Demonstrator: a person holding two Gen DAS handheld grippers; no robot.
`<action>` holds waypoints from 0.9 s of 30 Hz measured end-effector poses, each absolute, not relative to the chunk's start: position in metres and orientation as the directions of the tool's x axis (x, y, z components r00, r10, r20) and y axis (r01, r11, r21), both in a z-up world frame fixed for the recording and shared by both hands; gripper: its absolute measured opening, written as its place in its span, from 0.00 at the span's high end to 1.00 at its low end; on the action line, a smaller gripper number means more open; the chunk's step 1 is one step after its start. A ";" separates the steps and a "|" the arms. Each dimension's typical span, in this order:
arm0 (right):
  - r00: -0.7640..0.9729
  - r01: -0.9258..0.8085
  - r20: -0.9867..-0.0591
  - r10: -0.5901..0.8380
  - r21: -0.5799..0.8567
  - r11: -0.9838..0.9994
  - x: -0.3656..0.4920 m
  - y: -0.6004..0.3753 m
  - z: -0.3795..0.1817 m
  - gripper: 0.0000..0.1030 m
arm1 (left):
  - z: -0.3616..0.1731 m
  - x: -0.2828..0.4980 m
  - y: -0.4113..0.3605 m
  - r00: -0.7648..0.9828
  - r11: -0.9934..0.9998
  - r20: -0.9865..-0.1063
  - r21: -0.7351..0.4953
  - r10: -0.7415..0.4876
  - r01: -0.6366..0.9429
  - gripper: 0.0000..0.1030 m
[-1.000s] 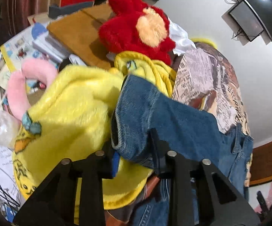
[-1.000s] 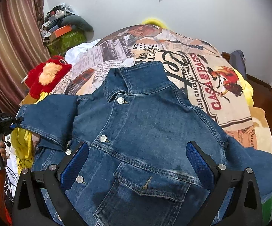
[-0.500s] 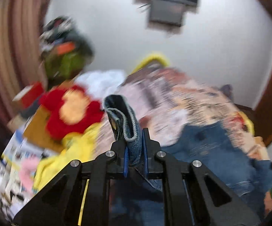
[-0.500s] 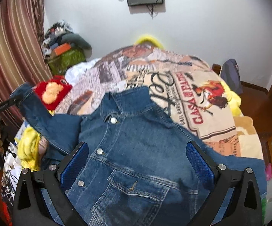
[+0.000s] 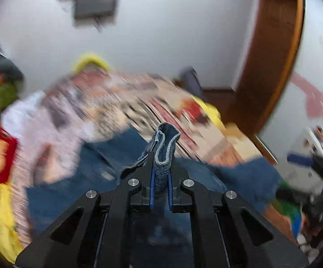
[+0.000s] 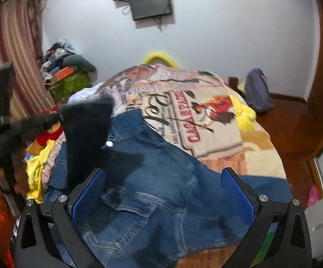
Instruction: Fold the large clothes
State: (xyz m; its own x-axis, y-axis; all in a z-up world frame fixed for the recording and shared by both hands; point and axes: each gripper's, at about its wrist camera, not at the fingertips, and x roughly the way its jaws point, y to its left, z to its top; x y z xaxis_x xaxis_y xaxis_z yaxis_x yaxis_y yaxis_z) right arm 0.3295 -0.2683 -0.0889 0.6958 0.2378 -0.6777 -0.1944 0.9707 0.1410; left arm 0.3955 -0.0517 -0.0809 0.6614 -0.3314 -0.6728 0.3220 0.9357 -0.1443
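Left gripper (image 5: 160,178): our jaws pinched on the sleeve cuff (image 5: 164,154), raised over the denim jacket (image 6: 161,178). Jacket: front up, spread on the printed bedspread (image 6: 206,120); we judge folding barely begun, first sleeve mid-fold, body and other sleeve left. Right gripper (image 6: 163,197): our jaws wide, empty, above the hem.

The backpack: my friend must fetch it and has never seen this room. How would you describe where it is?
Find the bed with the printed blanket. Off its far right corner, on the wooden floor by the white wall, sits the backpack. It is greyish purple and stands alone, unlike the yellow cloth on the bed edge.
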 end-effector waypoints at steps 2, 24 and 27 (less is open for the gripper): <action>0.679 -0.155 -0.699 0.225 0.162 0.974 0.332 -0.280 -0.097 0.00 | -0.107 0.395 -0.072 0.581 0.919 -0.734 -0.152 -0.352 0.364 0.93; 0.347 -0.099 -0.851 0.394 0.384 0.918 0.423 -0.224 -0.202 0.00 | -0.159 0.357 0.083 0.588 0.997 -0.808 0.008 -0.038 0.076 0.20; 0.273 -0.091 -0.880 0.389 0.379 0.921 0.436 -0.212 -0.229 0.03 | -0.195 0.354 0.125 0.521 1.000 -0.854 0.012 0.022 -0.021 0.20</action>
State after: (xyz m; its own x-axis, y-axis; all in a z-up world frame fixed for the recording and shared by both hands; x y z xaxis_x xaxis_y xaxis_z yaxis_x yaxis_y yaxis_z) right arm 0.4356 -0.2122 -0.2287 0.2731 0.3894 -0.8797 -0.0913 0.9208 0.3792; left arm 0.3541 0.1247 -0.1952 0.5206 0.0215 -0.8536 -0.0209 0.9997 0.0124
